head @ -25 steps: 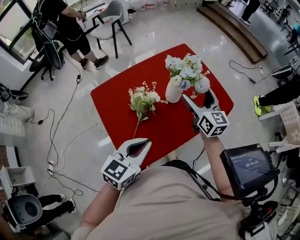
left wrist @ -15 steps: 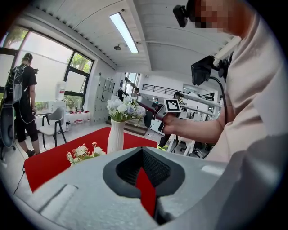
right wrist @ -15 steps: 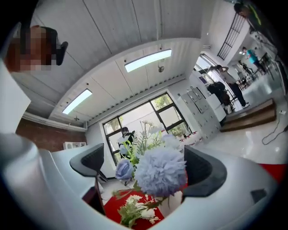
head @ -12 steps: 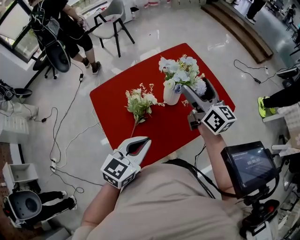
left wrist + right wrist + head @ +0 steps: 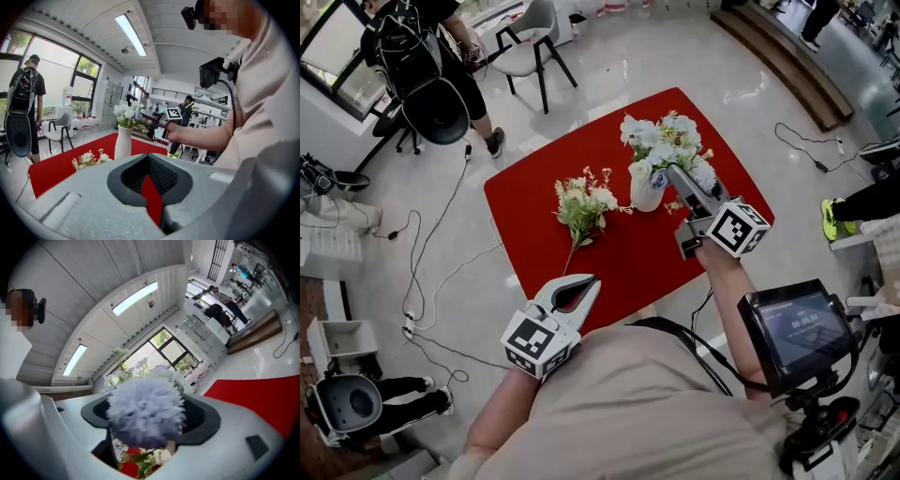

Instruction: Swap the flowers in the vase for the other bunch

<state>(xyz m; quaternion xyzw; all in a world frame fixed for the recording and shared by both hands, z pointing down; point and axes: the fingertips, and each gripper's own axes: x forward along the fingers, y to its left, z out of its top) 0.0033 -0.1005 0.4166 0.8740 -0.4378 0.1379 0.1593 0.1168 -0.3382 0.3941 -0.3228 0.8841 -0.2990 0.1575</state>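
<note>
A white vase with pale blue and white flowers stands on the red table. The other bunch, cream and green, lies flat to its left. My right gripper reaches level into the vase's bouquet from the right. Its jaws are closing, and a fluffy pale blue flower head sits between them. My left gripper hovers shut and empty at the table's near edge, pointing toward the vase and the lying bunch.
A person stands by a chair beyond the table's far left corner. Cables trail over the floor on the left. A screen device hangs at my right side. A long wooden step lies far right.
My right gripper has rolled and pushed left and upward from beside the vase into the bouquet. The left gripper has stayed at the near edge.
</note>
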